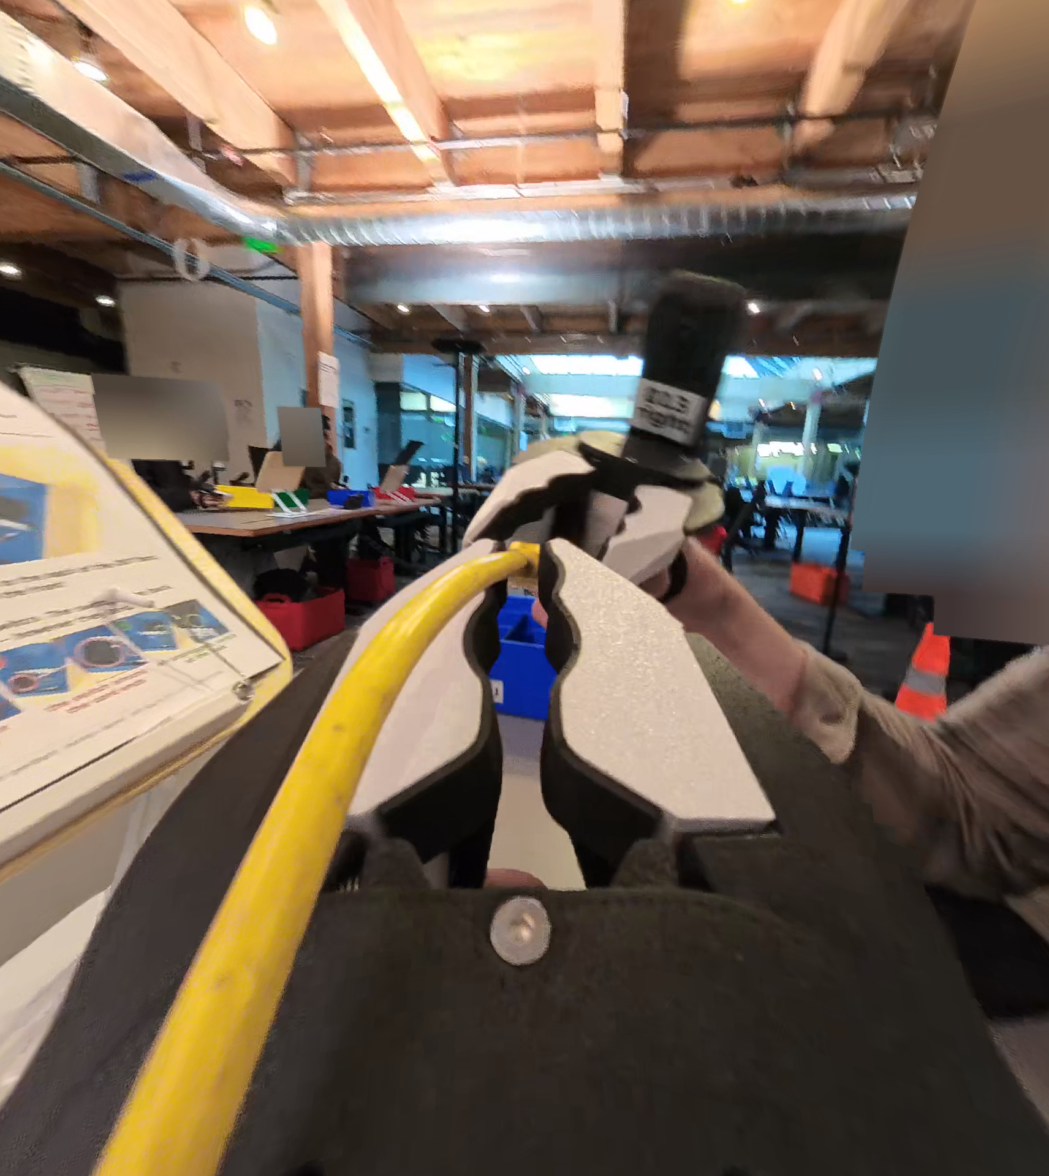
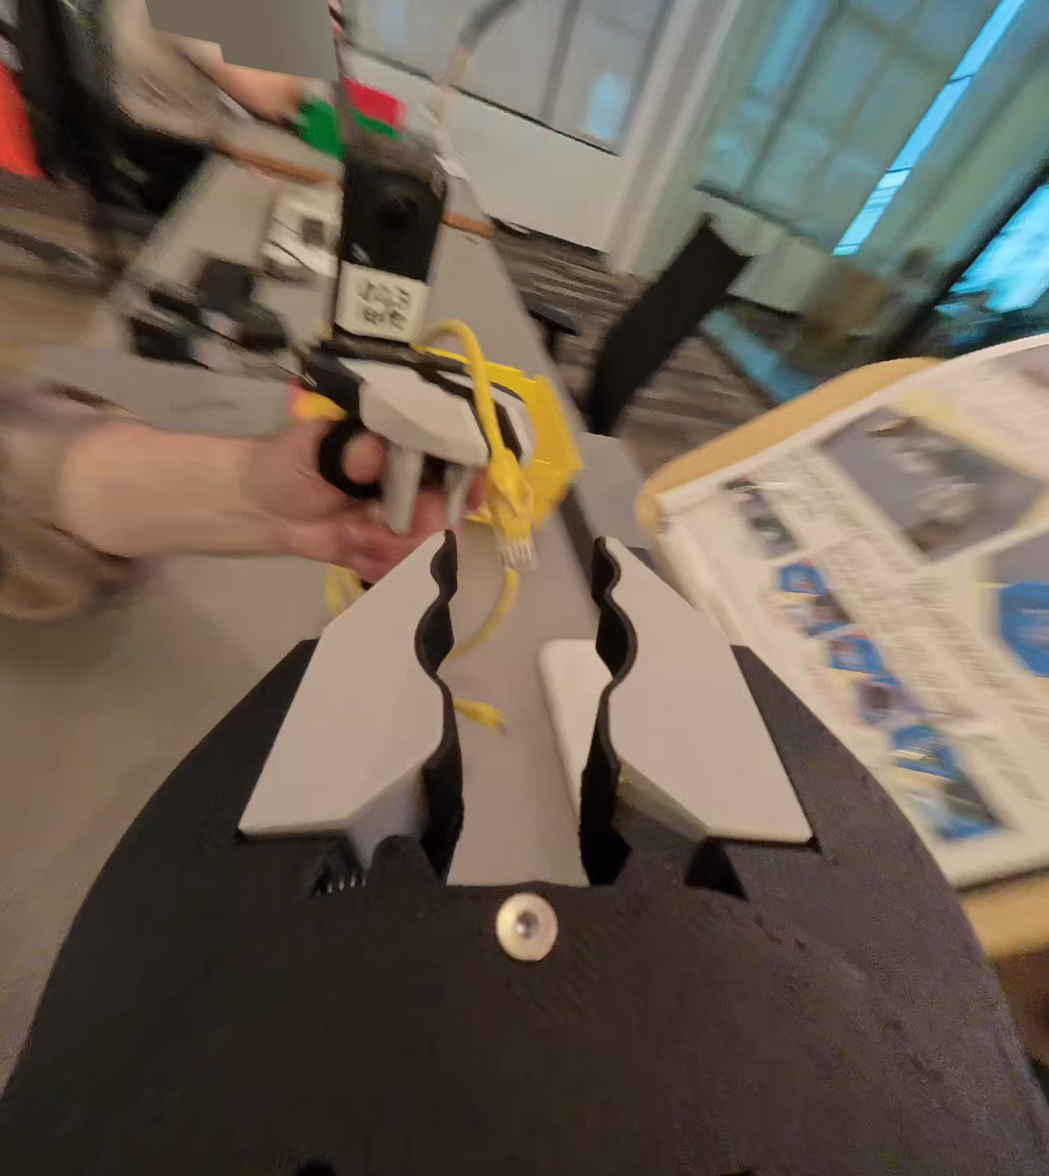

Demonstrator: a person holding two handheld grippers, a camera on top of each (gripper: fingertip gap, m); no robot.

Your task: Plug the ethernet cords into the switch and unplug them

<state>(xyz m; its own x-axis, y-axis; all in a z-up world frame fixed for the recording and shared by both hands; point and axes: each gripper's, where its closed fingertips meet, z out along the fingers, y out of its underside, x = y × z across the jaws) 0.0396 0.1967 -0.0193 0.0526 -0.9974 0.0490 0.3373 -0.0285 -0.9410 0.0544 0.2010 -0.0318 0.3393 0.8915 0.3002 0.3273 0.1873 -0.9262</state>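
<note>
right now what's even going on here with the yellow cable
A person holds a two-finger gripper in each hand. The left gripper is shut on the yellow ethernet cord, pinching it near its tips; in the right wrist view the cord's plug hangs free below it. The right gripper is open and empty, pointing toward that plug above the grey table. A white device lies flat on the table; nothing is plugged into it.

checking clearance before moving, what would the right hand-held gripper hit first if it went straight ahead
Probably the yellow ethernet plug held in the left hand-held gripper, hanging just beyond the open right hand-held gripper. The view is blurred, so depth is uncertain.
</note>
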